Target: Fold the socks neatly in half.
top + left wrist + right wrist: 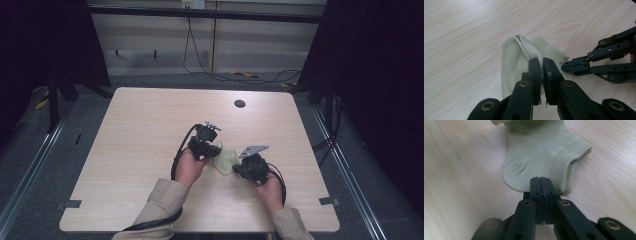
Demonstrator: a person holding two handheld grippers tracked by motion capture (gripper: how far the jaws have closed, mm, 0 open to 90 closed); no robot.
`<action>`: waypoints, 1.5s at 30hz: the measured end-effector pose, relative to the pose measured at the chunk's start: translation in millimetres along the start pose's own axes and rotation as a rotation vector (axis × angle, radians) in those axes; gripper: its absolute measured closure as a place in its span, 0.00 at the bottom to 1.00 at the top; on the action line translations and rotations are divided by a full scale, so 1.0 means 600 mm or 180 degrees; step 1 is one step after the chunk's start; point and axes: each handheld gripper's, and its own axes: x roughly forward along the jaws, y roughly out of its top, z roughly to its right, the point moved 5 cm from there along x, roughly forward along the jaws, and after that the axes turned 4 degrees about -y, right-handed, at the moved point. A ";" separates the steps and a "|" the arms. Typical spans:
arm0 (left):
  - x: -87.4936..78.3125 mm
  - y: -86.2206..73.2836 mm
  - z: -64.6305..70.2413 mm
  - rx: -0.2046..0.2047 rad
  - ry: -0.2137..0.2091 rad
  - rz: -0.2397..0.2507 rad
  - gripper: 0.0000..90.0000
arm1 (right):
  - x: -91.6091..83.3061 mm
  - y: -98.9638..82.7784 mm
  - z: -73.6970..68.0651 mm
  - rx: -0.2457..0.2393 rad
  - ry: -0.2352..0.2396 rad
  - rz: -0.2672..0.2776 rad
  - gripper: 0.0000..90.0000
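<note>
A pale green ankle sock [226,159] lies on the wooden table [145,125], between my two grippers. In the left gripper view the sock [511,57] is partly folded over itself, and my left gripper [542,65] is shut with sock fabric pinched between its tips. My right gripper [564,67] reaches in from the right and meets the ribbed cuff. In the right gripper view the sock [531,152] lies flat ahead, and the right gripper [540,181] is shut on its near edge beside the cuff. From above, the left gripper [216,151] and right gripper [236,168] almost touch.
A round black cable hole [240,103] sits near the table's far edge. Dark tape marks [72,203] lie at the front corners. Cables [200,65] trail on the floor beyond the table, and dark curtains stand on both sides.
</note>
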 end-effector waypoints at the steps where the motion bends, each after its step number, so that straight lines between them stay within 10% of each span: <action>1: -0.002 -0.001 -0.002 -0.0006 0.0004 0.0000 0.95 | 0.000 -0.001 0.001 -0.0002 -0.0003 0.0001 0.99; 13: -0.057 -0.019 -0.060 -0.0128 0.0143 0.0049 0.95 | -0.003 0.016 0.003 0.0061 -0.0031 0.0037 0.99; 22: -0.089 -0.031 -0.081 -0.0146 0.0182 0.0029 0.95 | 0.024 0.042 -0.076 -0.0201 0.0363 -0.0025 0.98; 29: -0.094 -0.029 -0.074 -0.0092 0.0197 0.0017 0.95 | -0.008 0.048 -0.063 -0.0078 0.0263 0.0203 0.97; 33: -0.073 -0.028 -0.056 -0.0025 0.0128 -0.0038 0.95 | -0.015 0.017 -0.029 0.0030 0.0126 0.0037 0.96; 45: -0.015 -0.034 0.004 0.0292 -0.0025 -0.0294 0.95 | 0.002 0.006 -0.031 0.0028 0.0172 -0.0025 0.96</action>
